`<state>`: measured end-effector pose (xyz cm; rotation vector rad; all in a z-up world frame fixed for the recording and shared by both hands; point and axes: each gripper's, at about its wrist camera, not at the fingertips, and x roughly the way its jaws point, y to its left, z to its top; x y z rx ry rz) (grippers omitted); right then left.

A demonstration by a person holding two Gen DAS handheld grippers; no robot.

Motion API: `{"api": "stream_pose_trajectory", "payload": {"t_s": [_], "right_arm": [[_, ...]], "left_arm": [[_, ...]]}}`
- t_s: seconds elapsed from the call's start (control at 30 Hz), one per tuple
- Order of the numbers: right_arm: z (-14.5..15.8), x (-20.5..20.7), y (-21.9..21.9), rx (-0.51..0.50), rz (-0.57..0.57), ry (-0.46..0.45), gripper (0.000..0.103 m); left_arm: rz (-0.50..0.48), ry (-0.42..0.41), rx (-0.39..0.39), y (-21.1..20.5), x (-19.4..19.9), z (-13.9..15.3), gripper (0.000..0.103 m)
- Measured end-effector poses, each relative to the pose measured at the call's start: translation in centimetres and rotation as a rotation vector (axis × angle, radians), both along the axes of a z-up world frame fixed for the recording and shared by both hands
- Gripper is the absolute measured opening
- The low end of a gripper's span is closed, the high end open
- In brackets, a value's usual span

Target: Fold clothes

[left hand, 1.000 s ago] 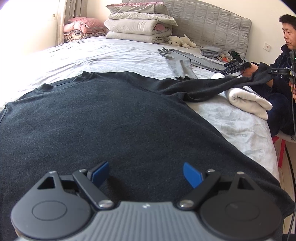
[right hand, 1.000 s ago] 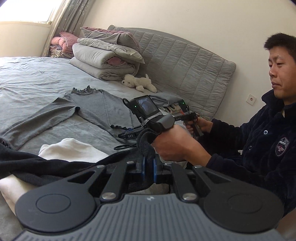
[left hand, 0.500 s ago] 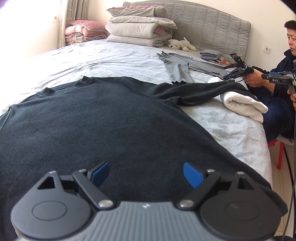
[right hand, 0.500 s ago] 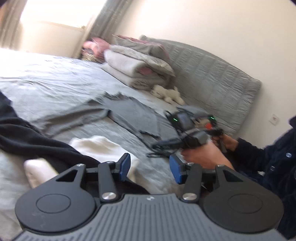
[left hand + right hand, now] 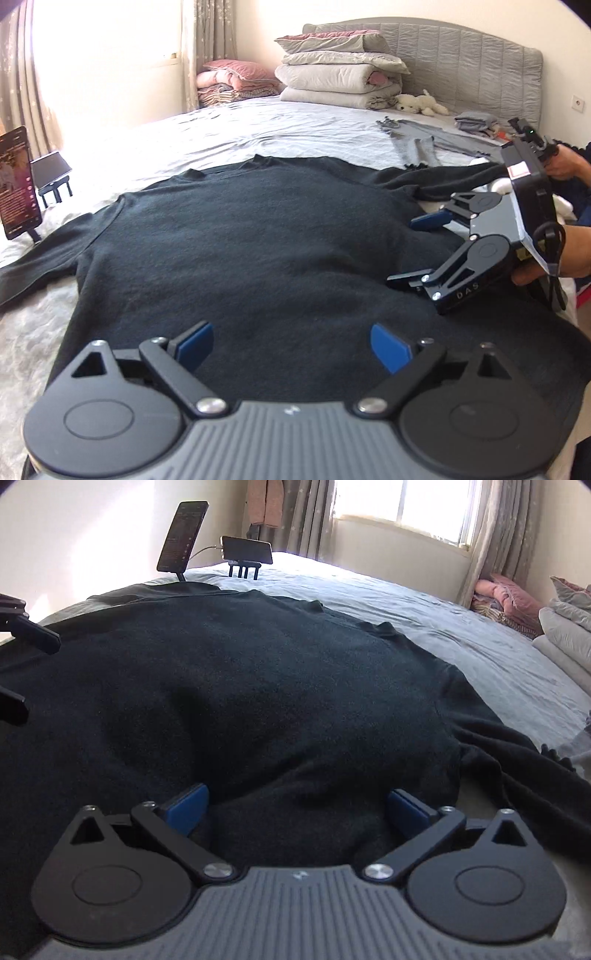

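Both spread wide: left hand-held gripper and right hand-held gripper over the dark sweater lying flat on the bed.

sweater flat on bed | phones beyond (probably on stands)

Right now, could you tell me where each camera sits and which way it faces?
Left wrist: sits low over the sweater hem, facing the headboard; shows the left gripper, right gripper and a hand.
Right wrist: sits at the sweater's side, facing the window; shows the right gripper.
Shared: sweater, phones, both grippers open.
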<state>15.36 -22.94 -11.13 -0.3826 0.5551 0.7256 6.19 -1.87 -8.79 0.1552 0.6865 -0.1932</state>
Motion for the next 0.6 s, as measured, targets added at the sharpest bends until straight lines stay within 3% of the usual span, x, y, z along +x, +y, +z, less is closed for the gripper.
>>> {"api": "stream_pose_trajectory", "payload": {"t_s": [0.07, 0.17, 0.6], "right_arm": [[0.0, 0.5, -0.5, 0.033, -0.006, 0.031, 0.103], [0.0, 0.8, -0.8, 0.048, -0.007, 0.050, 0.103], [0.3, 0.6, -1.0, 0.058, -0.009, 0.065, 0.103]], "left_arm": [[0.034, 0.033, -0.025, 0.7, 0.4, -1.6, 0.101], [0.038, 0.031, -0.057, 1.2, 0.3, -1.3, 0.102], [0.071, -0.001, -0.004, 0.3, -0.5, -1.6, 0.103]]}}
